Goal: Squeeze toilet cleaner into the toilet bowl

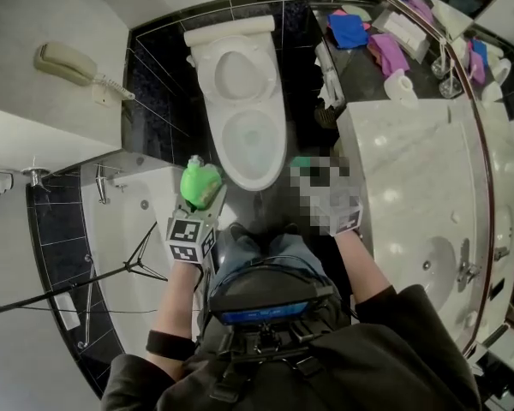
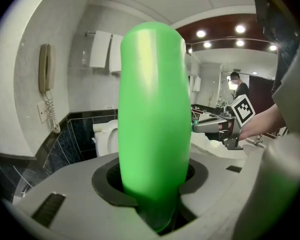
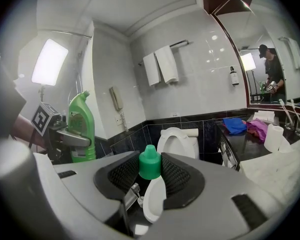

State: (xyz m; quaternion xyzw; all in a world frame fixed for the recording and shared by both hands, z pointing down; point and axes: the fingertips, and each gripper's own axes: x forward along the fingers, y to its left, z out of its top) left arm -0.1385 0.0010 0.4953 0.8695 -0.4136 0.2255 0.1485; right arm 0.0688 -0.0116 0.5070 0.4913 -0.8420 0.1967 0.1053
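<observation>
**Cleaner bottle held upright in front of the toilet, cap held apart**

The toilet cleaner bottle (image 2: 152,119) is bright green, smooth and glossy plastic, with a broad rounded body that narrows to a bent neck at the top. In the right gripper view it carries a green front label with an oval panel; the print is too small to read, and no brand can be made out.

The bottle stands upright with its long axis vertical, neck up and base down. The left hand-held gripper (image 1: 204,199) is closed on its lower body at about half width, the pads against both sides. It hangs in the air in front of the toilet bowl (image 1: 279,131), slightly left of it, with the lid raised.

The right hand-held gripper (image 3: 150,171), set narrower, clamps a small green cap (image 3: 150,159) with its cone pointing up, well apart from the bottle.
</observation>
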